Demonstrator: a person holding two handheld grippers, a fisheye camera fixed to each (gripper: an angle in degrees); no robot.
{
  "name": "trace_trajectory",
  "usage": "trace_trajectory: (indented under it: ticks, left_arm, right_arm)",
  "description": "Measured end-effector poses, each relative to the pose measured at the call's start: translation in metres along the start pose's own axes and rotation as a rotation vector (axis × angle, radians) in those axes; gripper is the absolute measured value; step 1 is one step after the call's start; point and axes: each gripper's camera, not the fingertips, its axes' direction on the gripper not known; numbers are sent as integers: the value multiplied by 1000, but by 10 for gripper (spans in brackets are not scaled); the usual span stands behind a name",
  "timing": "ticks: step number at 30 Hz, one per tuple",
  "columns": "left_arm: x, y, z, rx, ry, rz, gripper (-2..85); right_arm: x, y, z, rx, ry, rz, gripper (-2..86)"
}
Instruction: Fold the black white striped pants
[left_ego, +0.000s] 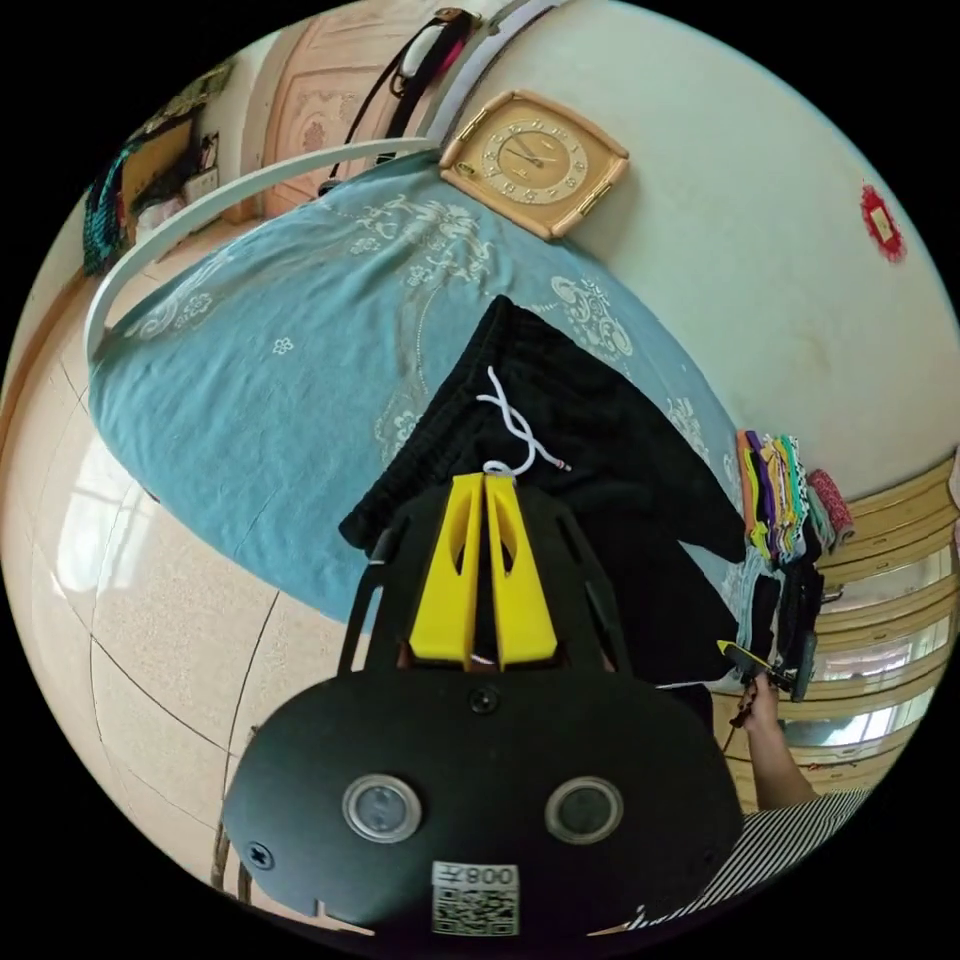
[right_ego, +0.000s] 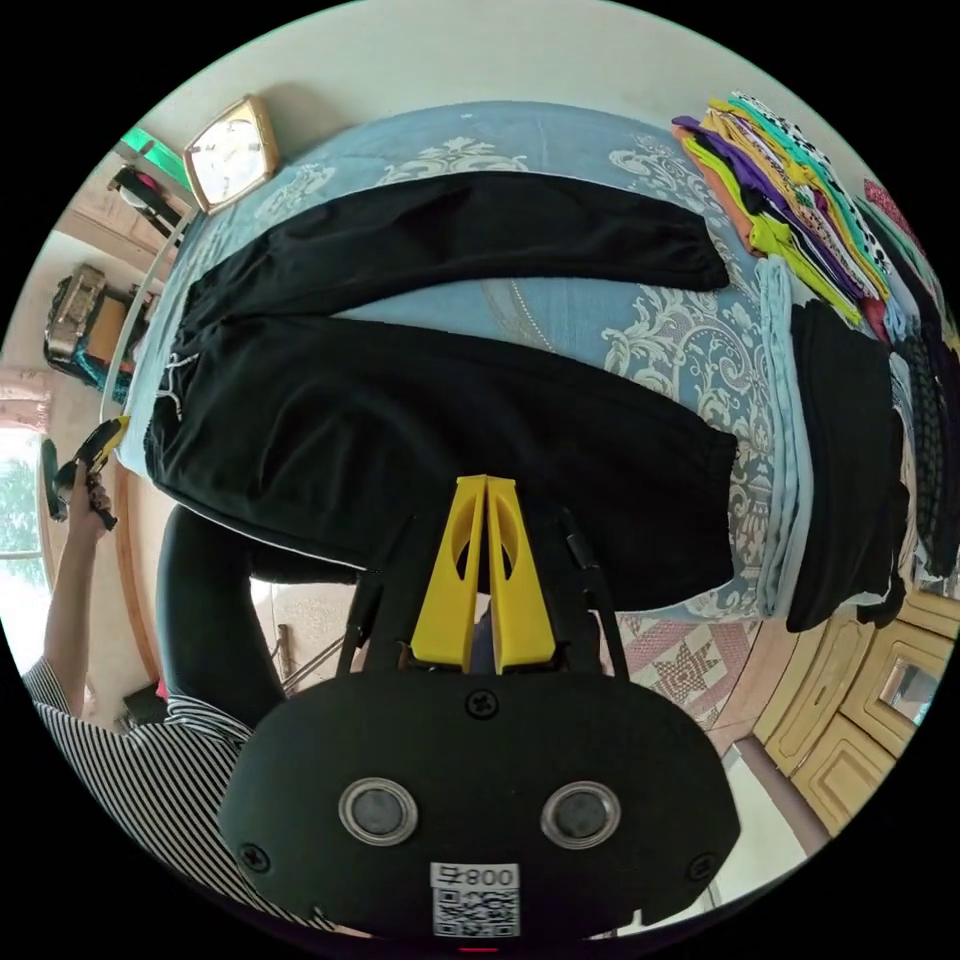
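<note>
Pants (right_ego: 440, 440) lie spread flat on a bed with a blue patterned cover (right_ego: 600, 320), both legs stretched out toward a stack of folded clothes (right_ego: 790, 190). They look plain black from here; stripes can't be made out. Far leg and near leg are apart, with a strip of cover showing between them. Waistband end sits near the bed edge, white drawstring (left_ego: 515, 425) loose on top of it.

Left gripper (left_ego: 486, 478): yellow jaws pressed together, tips right at the waistband by the drawstring. Cannot tell if any fabric is pinched between them.

Right gripper (right_ego: 487, 482): yellow jaws also closed tight against each other, tips over the near leg close to its lower edge. Whether they are clamping cloth is not clear.

In the right gripper view the left gripper shows small at the far waistband side, held in a hand (right_ego: 85, 495) with a striped sleeve (right_ego: 130, 760) below. In the left gripper view the other hand (left_ego: 765, 700) shows near the leg ends.

A wall clock (left_ego: 535, 160) leans against the wall at the bed's head end. Darker folded items (right_ego: 850, 470) sit beside the colourful stack. Wooden drawers (right_ego: 870, 730) stand past the bed's foot. Tiled floor (left_ego: 130, 620) lies beside the bed.
</note>
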Motion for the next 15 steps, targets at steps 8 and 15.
trace_trajectory:
  ticks: [8,15]
  left_arm:
    - [-60,46,33,-111,119,-297,24]
    - [-50,35,32,-82,71,-243,12]
  right_arm:
    - [-78,20,12,-31,-130,-256,1]
    - [-80,18,26,-86,-119,-277,2]
